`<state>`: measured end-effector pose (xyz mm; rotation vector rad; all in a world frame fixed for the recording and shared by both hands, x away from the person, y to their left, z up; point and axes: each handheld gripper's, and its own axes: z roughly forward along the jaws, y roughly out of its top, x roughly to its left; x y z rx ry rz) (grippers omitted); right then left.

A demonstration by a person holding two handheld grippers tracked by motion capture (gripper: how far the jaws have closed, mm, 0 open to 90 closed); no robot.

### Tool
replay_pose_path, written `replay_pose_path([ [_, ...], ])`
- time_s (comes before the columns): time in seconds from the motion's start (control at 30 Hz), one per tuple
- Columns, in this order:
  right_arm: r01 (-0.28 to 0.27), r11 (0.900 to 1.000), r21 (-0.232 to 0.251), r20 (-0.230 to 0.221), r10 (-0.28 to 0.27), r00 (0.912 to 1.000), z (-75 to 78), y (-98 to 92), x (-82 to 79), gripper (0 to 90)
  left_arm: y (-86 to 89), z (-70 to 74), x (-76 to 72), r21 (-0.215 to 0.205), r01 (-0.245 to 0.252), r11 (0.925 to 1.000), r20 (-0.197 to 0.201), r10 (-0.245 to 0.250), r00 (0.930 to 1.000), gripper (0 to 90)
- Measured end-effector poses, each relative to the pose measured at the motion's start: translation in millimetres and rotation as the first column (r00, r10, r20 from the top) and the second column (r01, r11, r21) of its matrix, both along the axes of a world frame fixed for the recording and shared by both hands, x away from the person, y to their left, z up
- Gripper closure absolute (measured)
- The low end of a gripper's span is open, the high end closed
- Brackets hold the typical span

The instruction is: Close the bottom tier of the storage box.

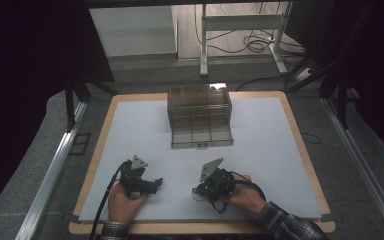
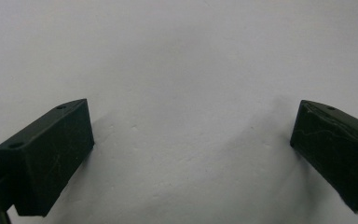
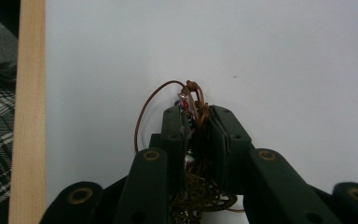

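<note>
Pinching a tangle of thin brown cord and small beads (image 3: 192, 109), the right gripper (image 3: 197, 116) rests near the table's (image 1: 300, 145) front edge. Beside it, the left gripper (image 2: 191, 140) sits with jaws spread over bare white surface. Farther back stands a clear plastic drawer organizer (image 1: 199, 114), its bottom drawer pulled out.

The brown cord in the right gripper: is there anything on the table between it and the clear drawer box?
Nothing visible stands in the way. The right gripper is shut on the brown cord near the table's front edge, and only bare white mat lies between it and the open bottom drawer of the clear drawer box.
</note>
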<state>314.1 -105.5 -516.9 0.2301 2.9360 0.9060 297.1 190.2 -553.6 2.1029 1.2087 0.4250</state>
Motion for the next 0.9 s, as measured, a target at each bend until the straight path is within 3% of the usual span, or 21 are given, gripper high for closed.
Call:
replay_pose_path([
  [0.9, 0.066, 0.996, 0.065, 0.033, -0.068, 0.9971, 16.8, -8.5, 7.2, 77.5, 0.0, 0.0, 0.0, 0.0, 0.0, 1.0, 0.0, 0.0, 1.0, 0.0],
])
